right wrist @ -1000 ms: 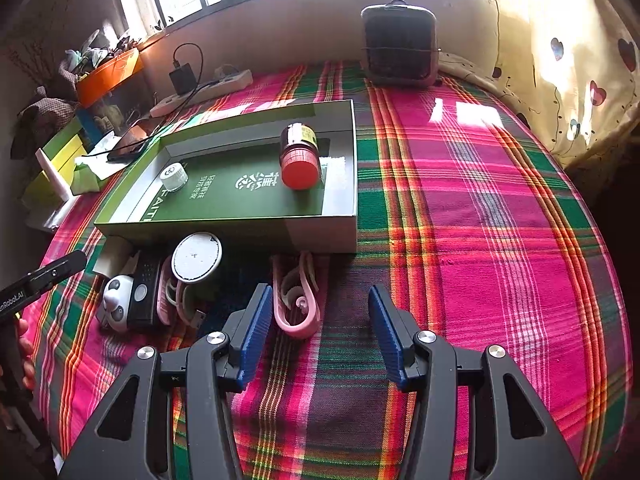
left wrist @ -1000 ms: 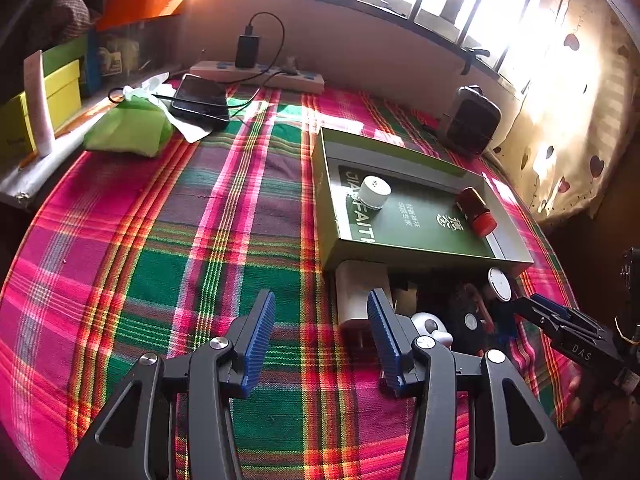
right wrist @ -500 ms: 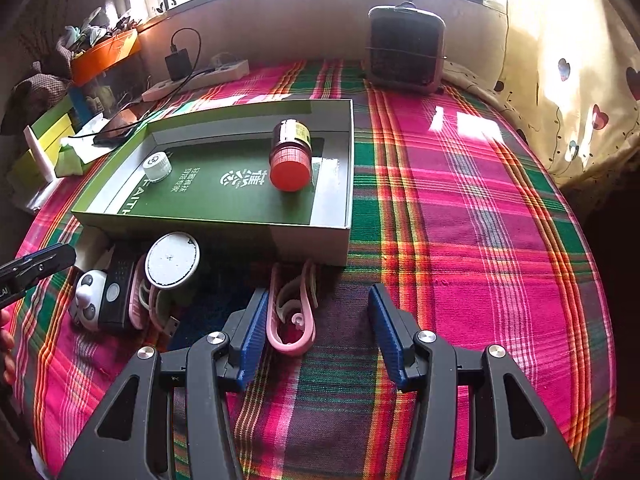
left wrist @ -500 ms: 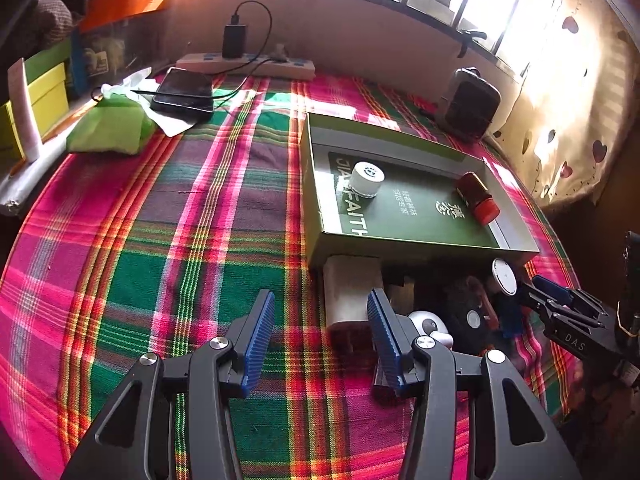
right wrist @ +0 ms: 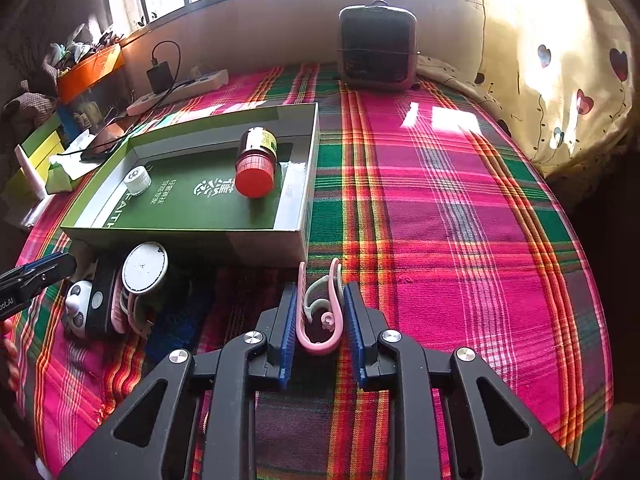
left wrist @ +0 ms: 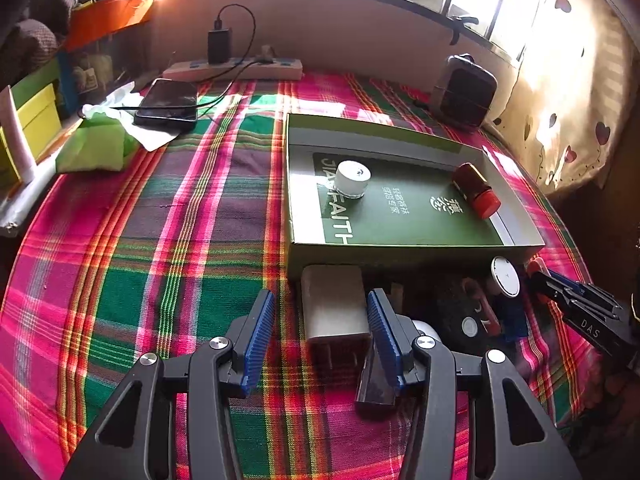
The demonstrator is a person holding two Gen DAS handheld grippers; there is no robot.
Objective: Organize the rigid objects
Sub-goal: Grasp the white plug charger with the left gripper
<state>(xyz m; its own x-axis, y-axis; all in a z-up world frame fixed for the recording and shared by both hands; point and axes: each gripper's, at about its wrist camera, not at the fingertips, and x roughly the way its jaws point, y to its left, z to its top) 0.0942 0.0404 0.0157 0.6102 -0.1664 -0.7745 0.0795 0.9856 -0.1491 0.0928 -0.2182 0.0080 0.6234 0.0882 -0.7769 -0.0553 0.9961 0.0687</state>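
Observation:
A green box lid (left wrist: 516, 242) (right wrist: 308, 216) lies on the plaid cloth and holds a white-capped jar (left wrist: 352, 179) (right wrist: 137, 179) and a red-capped bottle (left wrist: 477, 189) (right wrist: 256, 162). My right gripper (right wrist: 320, 322) is shut on a pink clip (right wrist: 320, 312) in front of the lid. My left gripper (left wrist: 320, 332) is open around a white charger block (left wrist: 334, 306). A white round disc (right wrist: 144, 268) (left wrist: 505, 276), a panda toy (right wrist: 76, 304) and a dark object (right wrist: 102, 300) lie beside the lid.
A phone (left wrist: 168, 102) on charge, a power strip (left wrist: 236, 70) and green tissue packs (left wrist: 94, 146) sit at the far left. A small dark heater (right wrist: 378, 46) (left wrist: 464, 92) stands at the back. A curtain (right wrist: 560, 60) hangs on the right.
My right gripper moved forward and closed on the pink clip. My left gripper moved forward so its open fingers now flank the white charger block.

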